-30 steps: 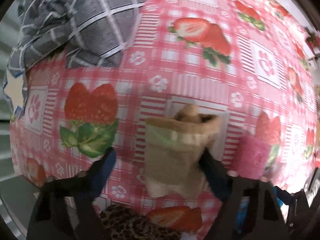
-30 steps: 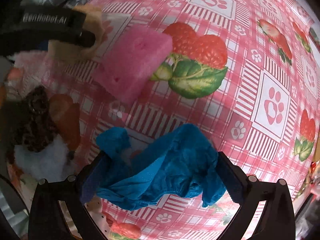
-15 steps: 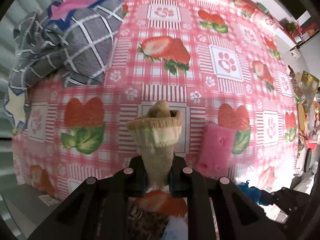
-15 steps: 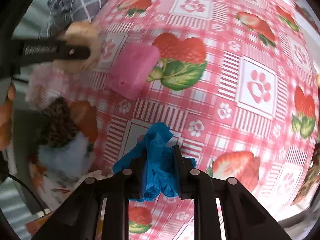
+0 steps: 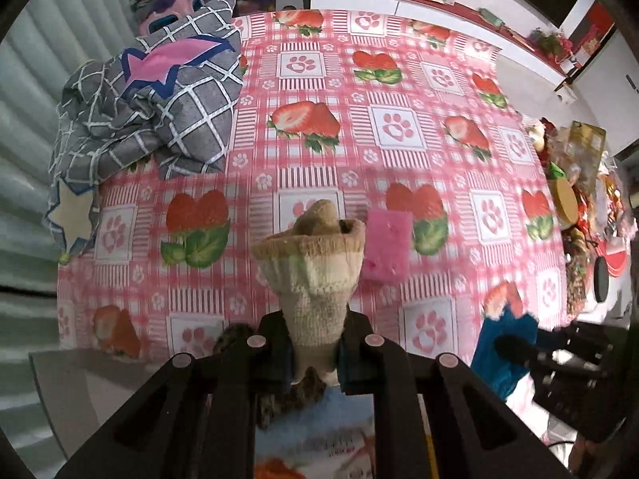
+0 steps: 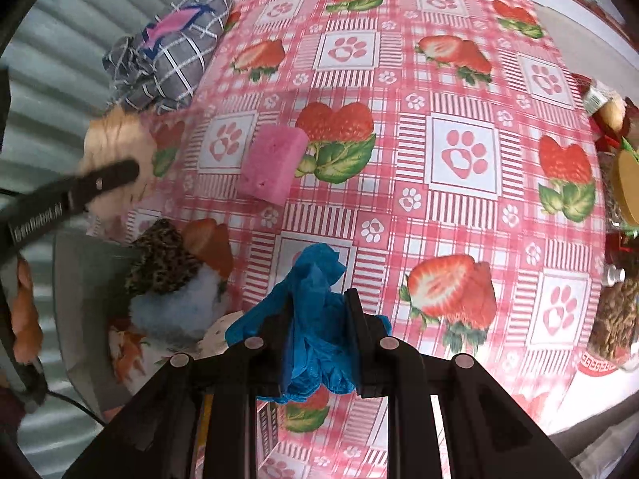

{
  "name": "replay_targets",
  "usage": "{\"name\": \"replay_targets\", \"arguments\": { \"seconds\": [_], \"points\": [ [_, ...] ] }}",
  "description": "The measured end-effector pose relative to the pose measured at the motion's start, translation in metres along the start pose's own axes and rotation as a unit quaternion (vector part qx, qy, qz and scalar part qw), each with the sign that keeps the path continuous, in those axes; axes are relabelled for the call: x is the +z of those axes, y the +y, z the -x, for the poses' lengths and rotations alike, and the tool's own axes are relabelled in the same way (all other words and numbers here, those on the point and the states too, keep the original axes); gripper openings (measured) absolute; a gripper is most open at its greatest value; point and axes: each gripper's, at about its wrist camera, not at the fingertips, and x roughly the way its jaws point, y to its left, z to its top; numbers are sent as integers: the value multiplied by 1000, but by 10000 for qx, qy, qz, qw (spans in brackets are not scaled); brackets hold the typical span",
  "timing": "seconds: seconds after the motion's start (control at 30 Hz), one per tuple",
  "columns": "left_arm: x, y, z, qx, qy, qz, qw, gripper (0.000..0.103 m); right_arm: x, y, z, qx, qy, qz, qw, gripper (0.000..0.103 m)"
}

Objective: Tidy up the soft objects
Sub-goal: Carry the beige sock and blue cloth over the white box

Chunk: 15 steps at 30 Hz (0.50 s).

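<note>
While its jaws clamp tight on a beige sock (image 5: 315,279), the left gripper (image 5: 314,353) holds the bundle above a pink strawberry-and-paw-print tablecloth (image 5: 399,127) in the left wrist view. The sock's folded cuff flares open at the top, well clear of the cloth. Just beyond it, a pink sponge (image 5: 388,244) lies flat on the tablecloth beside a printed strawberry. A grey checked blanket (image 5: 159,107) with a pink star lies heaped at the far left of the table. Low at right, a blue cloth (image 5: 504,349) hangs from the right gripper (image 5: 515,349), seen side-on.

From the right wrist view, the right gripper (image 6: 319,331) pinches the crumpled blue cloth (image 6: 315,307) between closed jaws, its folds spilling above and below the fingers (image 6: 355,319), lifted off the tablecloth (image 6: 459,92). The pink sponge (image 6: 273,163) rests near the table's middle, apart from both tools. At left, the left gripper (image 6: 108,179) carries the beige sock (image 6: 114,151) near the table edge, blurred. Below it a leopard-print item (image 6: 161,259) and a pale blue fluffy item (image 6: 179,307) sit together at the near left edge. The grey checked blanket (image 6: 171,48) lies in the far left corner.
</note>
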Motion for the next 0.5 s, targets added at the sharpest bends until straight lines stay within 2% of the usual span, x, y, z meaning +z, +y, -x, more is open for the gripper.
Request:
{"name": "replay_targets", "arguments": {
  "seconds": [0.5],
  "points": [
    [-82,-5,65,-303,-27,-270,9992,17,-44,15,48,-175,-400,-333,9985,23]
  ]
}}
